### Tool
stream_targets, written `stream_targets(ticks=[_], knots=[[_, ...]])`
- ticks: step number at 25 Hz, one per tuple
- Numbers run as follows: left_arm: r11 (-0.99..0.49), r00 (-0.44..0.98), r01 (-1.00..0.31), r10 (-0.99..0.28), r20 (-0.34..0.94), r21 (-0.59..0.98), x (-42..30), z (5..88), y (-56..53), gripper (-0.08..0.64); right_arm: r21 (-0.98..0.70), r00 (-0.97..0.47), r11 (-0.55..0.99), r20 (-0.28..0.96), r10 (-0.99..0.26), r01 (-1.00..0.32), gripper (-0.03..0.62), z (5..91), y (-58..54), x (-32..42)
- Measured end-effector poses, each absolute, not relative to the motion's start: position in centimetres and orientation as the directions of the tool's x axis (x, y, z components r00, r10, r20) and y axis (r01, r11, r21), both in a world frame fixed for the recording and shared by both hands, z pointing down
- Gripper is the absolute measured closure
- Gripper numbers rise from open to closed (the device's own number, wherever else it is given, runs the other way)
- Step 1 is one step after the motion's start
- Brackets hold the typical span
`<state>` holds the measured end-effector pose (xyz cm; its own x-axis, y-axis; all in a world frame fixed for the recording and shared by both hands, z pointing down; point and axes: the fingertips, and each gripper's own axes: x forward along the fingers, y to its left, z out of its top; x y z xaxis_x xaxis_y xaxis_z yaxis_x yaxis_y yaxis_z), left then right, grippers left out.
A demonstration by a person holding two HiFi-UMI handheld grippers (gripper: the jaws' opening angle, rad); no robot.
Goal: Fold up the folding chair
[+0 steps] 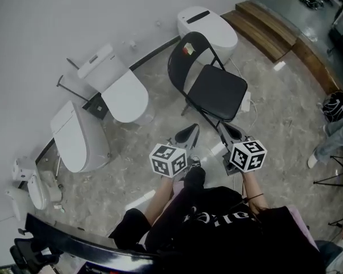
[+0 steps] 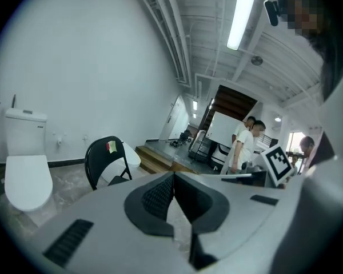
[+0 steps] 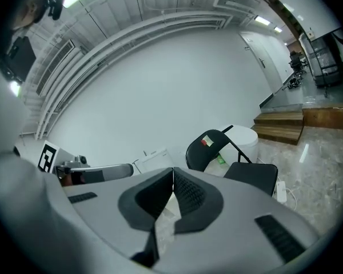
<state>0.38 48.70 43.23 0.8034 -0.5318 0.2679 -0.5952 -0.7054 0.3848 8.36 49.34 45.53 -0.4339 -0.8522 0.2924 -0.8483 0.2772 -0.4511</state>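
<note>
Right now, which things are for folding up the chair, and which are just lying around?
For the job: folding chair, left gripper, right gripper, both shut and empty.
Just lying about: toilet beside chair, toilet behind chair, wooden steps.

Nothing legible: shirt lettering (image 1: 210, 217) is cut off, the sticker (image 1: 188, 49) on the folding chair (image 1: 217, 93) too small.

Folding chair (image 1: 217, 93) black; toilets (image 1: 126, 96) white; floor (image 1: 274, 116) grey marbled; marker cubes (image 1: 169, 160) black-and-white.
</note>
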Motion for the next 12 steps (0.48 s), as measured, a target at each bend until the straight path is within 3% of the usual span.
stream_targets(ticks=[12], knots=[[-0.679,0.804,-0.595,-0.501,0.321,0.430,-1.1,45.9,34.0,0.555,-0.465,-0.256,0.051,0.390,-0.884,-0.884,0.578,48.4,39.8,13.4]])
